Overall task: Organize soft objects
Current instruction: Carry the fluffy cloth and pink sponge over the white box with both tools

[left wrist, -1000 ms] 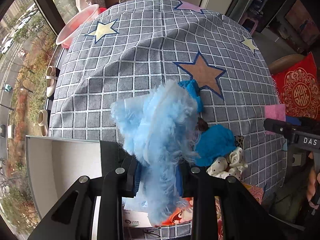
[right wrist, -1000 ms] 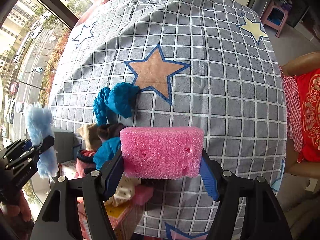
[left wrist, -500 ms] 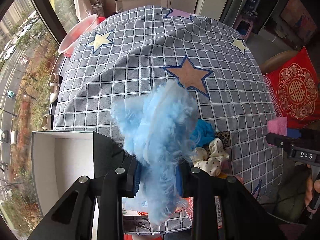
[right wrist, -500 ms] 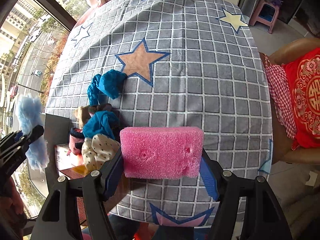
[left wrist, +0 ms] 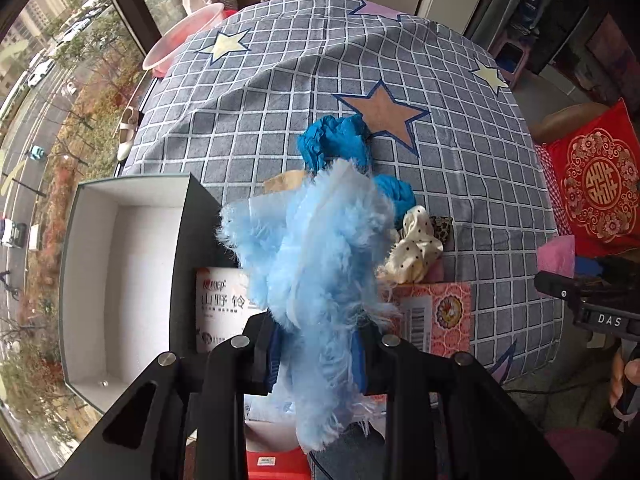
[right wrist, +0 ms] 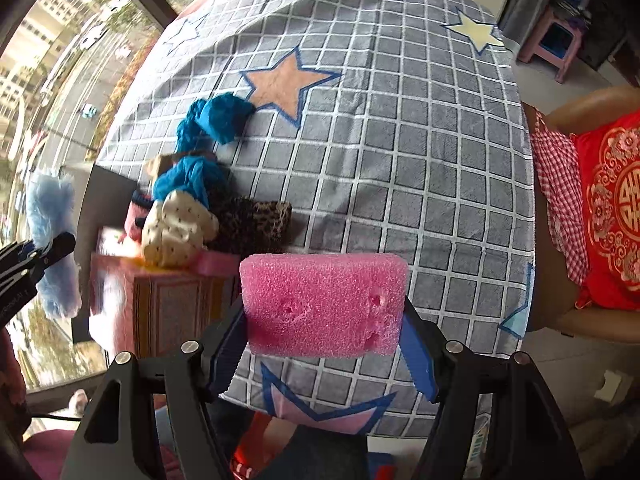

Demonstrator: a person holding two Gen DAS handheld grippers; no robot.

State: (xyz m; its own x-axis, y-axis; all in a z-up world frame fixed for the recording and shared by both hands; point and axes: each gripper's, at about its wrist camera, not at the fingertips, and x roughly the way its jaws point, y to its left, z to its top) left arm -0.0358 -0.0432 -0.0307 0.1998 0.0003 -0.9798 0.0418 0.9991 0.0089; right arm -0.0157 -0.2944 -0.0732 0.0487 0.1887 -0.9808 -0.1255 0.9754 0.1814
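— Both hands are loaded, then? What's the left gripper (left wrist: pixel 316 354) got?

— Its jaws are clamped tight on a shaggy pale-blue plush piece (left wrist: pixel 308 248), which hangs in the air in front of a pile of soft things. The right gripper (right wrist: pixel 322 354) has a pink rectangular foam sponge (right wrist: pixel 324 304) pinched by its two short ends, jaws about halfway apart, the sponge held clear above the grey grid-patterned tablecloth with stars (right wrist: pixel 420 160).

— Where would they go?

— My guess is the open box with the white inside and dark walls (left wrist: pixel 120 272) at the table's near-left edge. It looks empty apart from a speck near one corner. The plush is just beside its right wall, not over the opening yet.

— How would you do it well?

— Bring the plush fully over the opening before letting go. It is floppy and its fringe trails below the fingers, so I'd lower it until the loose end touches the floor of the box, otherwise it may drape over the wall. The sponge is stiffer and should drop flat.

— Anything in the way?

— The heap beside the box: a crumpled teal cloth (left wrist: pixel 340 140), a cream dotted scrunchie (left wrist: pixel 416 248) and a leopard-print piece (right wrist: pixel 256 220), resting partly on a pink printed carton (left wrist: pixel 436 316). The right hand must cross over that without snagging it.
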